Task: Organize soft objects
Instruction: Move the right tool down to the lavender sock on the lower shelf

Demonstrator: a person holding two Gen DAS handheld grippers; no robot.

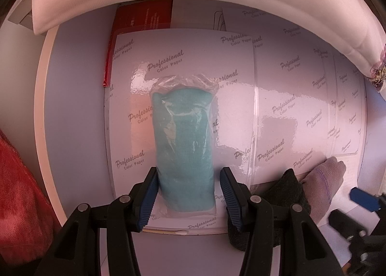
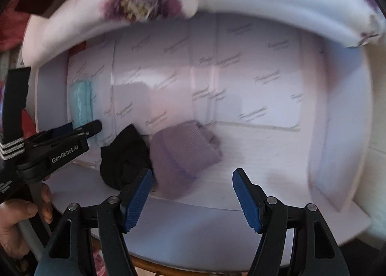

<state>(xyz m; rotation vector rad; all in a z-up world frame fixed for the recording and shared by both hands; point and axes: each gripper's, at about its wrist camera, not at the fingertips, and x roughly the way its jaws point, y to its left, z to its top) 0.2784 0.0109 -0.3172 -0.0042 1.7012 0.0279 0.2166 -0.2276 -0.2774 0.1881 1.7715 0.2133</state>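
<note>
Three soft things are lying on the worktop [image 1: 79,107]: one teal cloth [image 1: 184,145] sealed in clear plastic, one black sock [image 2: 125,155] and one ribbed mauve sock [image 2: 185,152], both bundled just beside the cloth. The left tool [image 1: 187,195] is standing spread around the cloth's near end, one pad touching it. The right tool [image 2: 193,197] is hanging spread and empty near the mauve sock.
</note>
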